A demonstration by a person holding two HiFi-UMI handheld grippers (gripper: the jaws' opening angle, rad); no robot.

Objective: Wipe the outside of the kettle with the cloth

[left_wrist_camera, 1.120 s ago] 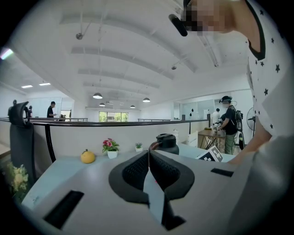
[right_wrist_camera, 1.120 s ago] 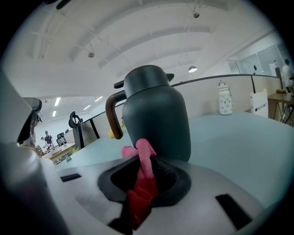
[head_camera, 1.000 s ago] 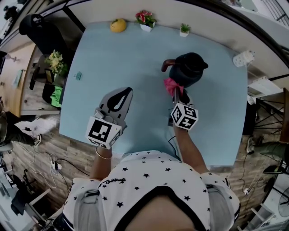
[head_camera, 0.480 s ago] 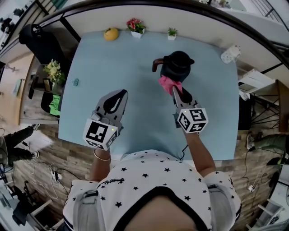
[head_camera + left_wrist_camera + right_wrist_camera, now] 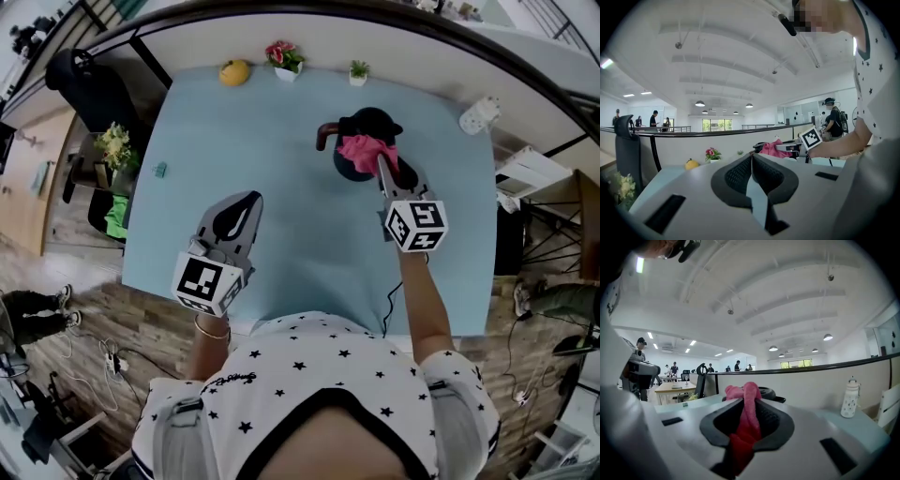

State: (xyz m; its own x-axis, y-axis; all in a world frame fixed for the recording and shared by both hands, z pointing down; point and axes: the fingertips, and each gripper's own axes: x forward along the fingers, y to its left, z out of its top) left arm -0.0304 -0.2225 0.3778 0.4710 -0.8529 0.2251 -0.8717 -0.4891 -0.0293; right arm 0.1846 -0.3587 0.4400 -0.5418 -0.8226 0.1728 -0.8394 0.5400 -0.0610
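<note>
Over kettle [image 5: 367,120], maybe touching, cloth [image 5: 366,150]; up close, inside right claw [image 5: 749,404].

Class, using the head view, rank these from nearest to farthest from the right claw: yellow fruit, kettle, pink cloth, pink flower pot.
1. pink cloth, clamped in the right claw itself.
2. kettle, directly under the cloth.
3. pink flower pot, at the far edge of the table, to the left.
4. yellow fruit, farther left along that edge.

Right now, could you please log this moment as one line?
right gripper: shut on pink cloth | pink cloth over kettle top | left gripper: shut, empty
</note>
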